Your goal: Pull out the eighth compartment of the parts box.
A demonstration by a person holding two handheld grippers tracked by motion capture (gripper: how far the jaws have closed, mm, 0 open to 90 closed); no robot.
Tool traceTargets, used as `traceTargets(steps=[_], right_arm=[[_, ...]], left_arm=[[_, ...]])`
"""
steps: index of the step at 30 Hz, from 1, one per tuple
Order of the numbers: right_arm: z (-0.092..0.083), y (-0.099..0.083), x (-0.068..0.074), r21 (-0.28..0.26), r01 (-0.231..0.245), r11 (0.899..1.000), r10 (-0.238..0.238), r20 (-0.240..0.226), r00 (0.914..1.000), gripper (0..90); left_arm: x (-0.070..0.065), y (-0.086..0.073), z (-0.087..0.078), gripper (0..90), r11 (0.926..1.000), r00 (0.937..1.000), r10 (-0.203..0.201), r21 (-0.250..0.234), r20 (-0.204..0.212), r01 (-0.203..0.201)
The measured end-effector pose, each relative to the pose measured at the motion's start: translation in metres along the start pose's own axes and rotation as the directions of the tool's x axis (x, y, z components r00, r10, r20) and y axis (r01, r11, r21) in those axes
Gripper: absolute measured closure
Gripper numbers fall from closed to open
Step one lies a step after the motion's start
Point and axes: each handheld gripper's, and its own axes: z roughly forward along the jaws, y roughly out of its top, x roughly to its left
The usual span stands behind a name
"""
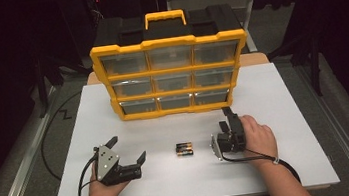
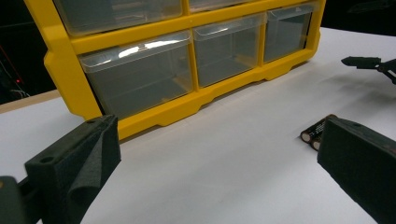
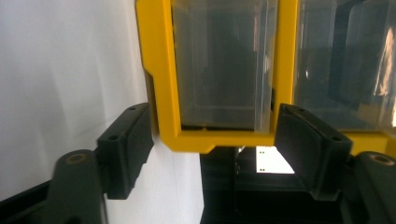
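Observation:
A yellow organizer (image 1: 171, 70) with nine clear drawers stands upright at the back of the white table (image 1: 280, 155). Two black batteries (image 1: 184, 149) lie side by side in front of it, between my hands. My left gripper (image 1: 128, 148) rests at the front left, open wide, with nothing between its jaws; its own view has the batteries (image 2: 315, 133) just beyond its right jaw. My right gripper (image 1: 227, 114), rolled on its side, points at the organizer's bottom right corner. In the right gripper view its jaws (image 3: 214, 116) stand apart, facing the yellow frame (image 3: 163, 70) and a clear drawer (image 3: 219, 65), gripping nothing.
The organizer's black top with a yellow handle (image 1: 164, 17) rises behind the drawers. A black cable (image 1: 49, 143) runs along the floor left of the table. Bare white tabletop lies around the batteries and to both sides.

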Motion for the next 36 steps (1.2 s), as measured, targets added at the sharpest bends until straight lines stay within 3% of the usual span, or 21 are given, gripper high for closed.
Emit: traceTargets(steps=[2, 14, 22, 36], right_arm=[[0.000, 0.004, 0.001, 0.000, -0.018, 1.000, 0.018, -0.006, 0.9998, 32.9], [0.010, 0.039, 0.002, -0.045, -0.010, 0.999, 0.010, -0.014, 0.9999, 41.1], [0.018, 0.049, -0.004, -0.044, -0.021, 0.999, 0.020, -0.024, 0.9995, 44.9], [0.032, 0.071, -0.012, -0.059, 0.003, 0.998, -0.004, -0.011, 0.9999, 51.1]], left_arm=[[0.000, 0.000, 0.000, 0.4, 1.0000, 1.0000, 0.004, 0.004, -0.001, -0.004], [0.001, 0.000, -0.001, 0.4, 1.0000, 1.0000, 0.005, 0.000, -0.005, -0.005], [-0.001, 0.000, -0.001, 0.4, 0.9999, 0.9999, 0.011, 0.003, -0.002, -0.011], [-0.001, 0.000, 0.001, 0.4, 0.9999, 0.9999, 0.012, 0.004, 0.003, -0.012]])
